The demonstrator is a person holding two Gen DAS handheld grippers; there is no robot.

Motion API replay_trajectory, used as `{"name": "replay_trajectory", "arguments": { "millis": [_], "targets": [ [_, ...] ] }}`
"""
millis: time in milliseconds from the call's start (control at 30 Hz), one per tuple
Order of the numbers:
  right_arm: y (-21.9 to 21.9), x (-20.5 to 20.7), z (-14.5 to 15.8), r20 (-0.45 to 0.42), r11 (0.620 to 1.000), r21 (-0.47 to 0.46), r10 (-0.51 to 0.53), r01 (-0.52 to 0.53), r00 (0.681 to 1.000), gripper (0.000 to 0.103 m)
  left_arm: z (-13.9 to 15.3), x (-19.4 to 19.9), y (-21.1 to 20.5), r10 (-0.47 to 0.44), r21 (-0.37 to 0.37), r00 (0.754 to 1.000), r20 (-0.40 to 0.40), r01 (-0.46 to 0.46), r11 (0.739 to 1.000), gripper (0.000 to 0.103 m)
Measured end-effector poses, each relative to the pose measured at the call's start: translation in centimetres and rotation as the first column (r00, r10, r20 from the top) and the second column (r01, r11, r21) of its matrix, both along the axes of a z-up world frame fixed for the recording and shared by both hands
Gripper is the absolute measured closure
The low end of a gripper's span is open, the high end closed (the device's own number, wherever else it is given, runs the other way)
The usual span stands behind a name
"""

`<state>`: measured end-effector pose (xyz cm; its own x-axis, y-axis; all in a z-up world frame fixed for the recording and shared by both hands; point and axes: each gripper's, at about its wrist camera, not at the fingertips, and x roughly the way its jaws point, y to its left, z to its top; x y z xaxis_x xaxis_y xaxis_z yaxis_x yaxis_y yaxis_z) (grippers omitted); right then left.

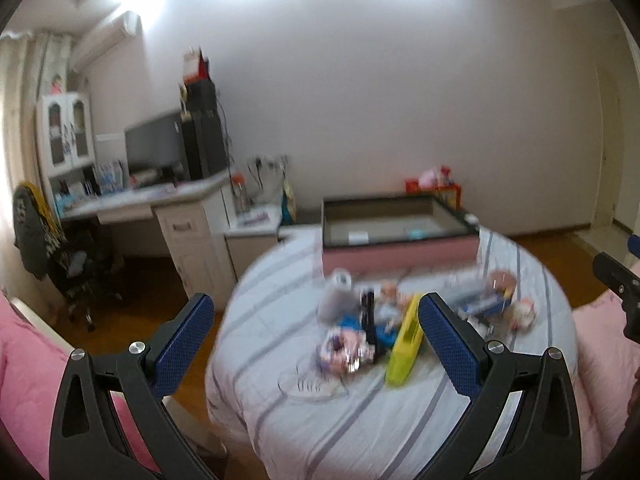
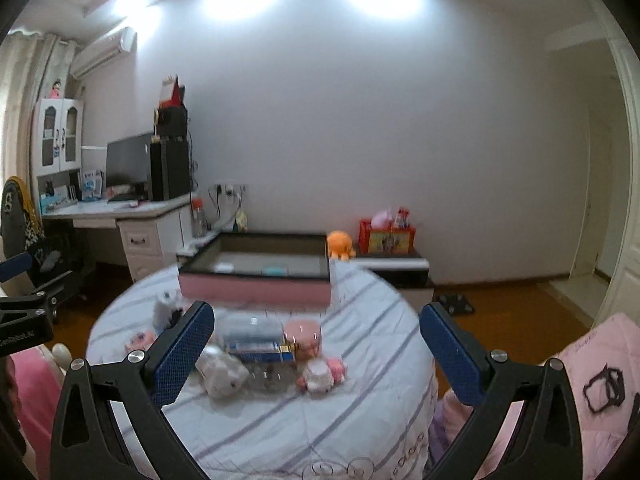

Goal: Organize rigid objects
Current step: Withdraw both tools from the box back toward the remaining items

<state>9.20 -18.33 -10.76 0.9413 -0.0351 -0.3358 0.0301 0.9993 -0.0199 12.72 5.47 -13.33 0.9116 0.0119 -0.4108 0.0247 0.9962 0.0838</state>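
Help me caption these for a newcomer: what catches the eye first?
A jumble of small toys and boxes lies on the striped cloth of a round table, with a bright yellow box standing out. Behind it sits an open pink tray. Both the left claw and right claw hang open above the pile.

On the table [image 2: 360, 420], toward its far edge, a shallow box [image 2: 256, 286], with two small items inside. Before the box, a heap of small objects [image 2: 256, 356], touching one another. Behind and left of the table, a desk [image 2: 120, 216] bearing a monitor [image 2: 128, 164]. Behind the box, right, a plush toy [image 2: 341, 245].
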Motion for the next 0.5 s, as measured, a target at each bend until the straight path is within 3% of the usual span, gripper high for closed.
{"name": "replay_trajectory", "arguments": {
  "millis": [167,333,500],
  "targets": [
    [-1.3,3.2,-4.5,-0.14,0.999,-0.01,-0.039,0.038,0.989,0.0,-4.0,2.5,1.0,0.014,-0.017,0.99,-0.144,-0.017,1.0,0.0],
    [-3.0,6.7,-8.2,-0.271,0.999,-0.006,-0.05,0.05,0.961,0.0,-5.8,4.0,1.1,0.013,-0.012,0.98,-0.197,-0.015,1.0,0.0],
    [-3.4,9.5,-10.0,-0.34,1.0,0.018,-0.012,0.019,0.94,0.0,-6.7,5.2,0.9,-0.021,-0.037,0.97,-0.241,0.012,0.999,0.0]
  ]
}}
